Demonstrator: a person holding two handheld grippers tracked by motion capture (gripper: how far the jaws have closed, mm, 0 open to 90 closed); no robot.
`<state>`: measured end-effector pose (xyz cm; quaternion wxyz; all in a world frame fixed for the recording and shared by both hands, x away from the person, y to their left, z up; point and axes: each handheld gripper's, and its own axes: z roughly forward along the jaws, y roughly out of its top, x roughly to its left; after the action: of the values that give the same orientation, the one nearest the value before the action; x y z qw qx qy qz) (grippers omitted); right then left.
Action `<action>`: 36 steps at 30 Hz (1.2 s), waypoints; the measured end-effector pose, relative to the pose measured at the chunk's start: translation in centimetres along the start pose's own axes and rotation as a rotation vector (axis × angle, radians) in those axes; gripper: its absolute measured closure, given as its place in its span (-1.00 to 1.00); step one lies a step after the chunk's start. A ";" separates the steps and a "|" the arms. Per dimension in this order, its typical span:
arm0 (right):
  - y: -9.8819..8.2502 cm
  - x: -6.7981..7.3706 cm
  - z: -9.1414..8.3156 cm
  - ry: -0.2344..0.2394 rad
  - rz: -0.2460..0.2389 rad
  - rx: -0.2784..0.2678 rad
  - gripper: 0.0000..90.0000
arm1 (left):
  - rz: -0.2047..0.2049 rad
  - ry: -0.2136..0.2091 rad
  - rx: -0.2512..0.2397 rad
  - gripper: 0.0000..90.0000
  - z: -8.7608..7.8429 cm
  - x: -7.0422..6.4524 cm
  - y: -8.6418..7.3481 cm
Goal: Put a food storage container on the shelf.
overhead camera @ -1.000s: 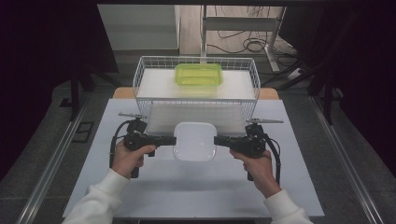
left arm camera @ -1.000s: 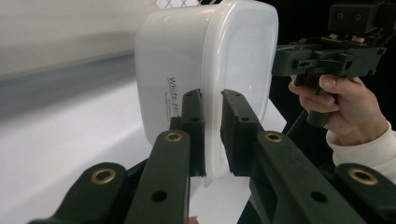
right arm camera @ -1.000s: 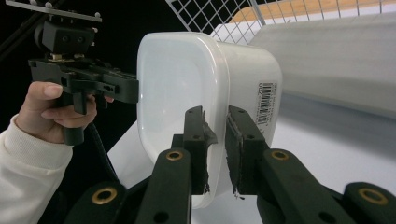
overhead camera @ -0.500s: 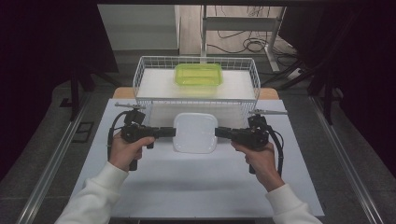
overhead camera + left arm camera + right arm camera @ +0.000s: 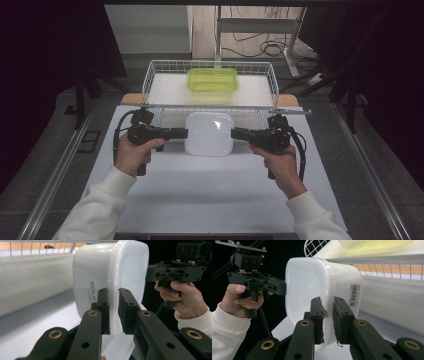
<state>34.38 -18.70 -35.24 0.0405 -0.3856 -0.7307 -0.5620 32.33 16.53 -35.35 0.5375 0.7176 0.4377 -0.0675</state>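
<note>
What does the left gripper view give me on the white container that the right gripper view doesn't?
Left gripper view alone: black printed lettering on the white container's side wall. Right gripper view alone: a barcode sticker on the opposite wall, and a green container in the wire basket. Both: the camera's own jaws clamped across the container's lid rim, the left gripper on one side and the right gripper on the other, with the opposite hand's gripper behind.

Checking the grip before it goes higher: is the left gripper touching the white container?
Touching: in the left gripper view, the left gripper has both pads clamped on the white container rim.
</note>
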 end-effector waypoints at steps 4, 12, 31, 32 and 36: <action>0.6 0.1 -0.1 0.001 -0.016 -0.006 0.73 | 0.004 -0.001 -0.010 0.78 -0.2 -0.1 0.4; 1.8 0.3 -0.2 0.000 -0.036 -0.022 0.73 | 0.021 0.005 -0.023 0.78 -0.5 -0.5 1.7; 4.5 0.1 -0.2 -0.013 -0.058 -0.048 0.72 | 0.033 -0.005 -0.048 0.78 -0.2 0.4 4.7; 4.7 0.1 -0.1 -0.013 -0.061 -0.049 0.72 | 0.033 -0.005 -0.049 0.78 -0.2 0.4 4.8; 5.4 0.0 -0.1 -0.015 -0.070 -0.049 0.72 | 0.027 -0.009 -0.057 0.78 -0.1 0.7 5.3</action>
<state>37.62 -18.39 -30.99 0.0060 -0.3650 -0.7300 -0.5778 36.46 16.85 -31.91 0.5605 0.7075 0.4274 -0.0510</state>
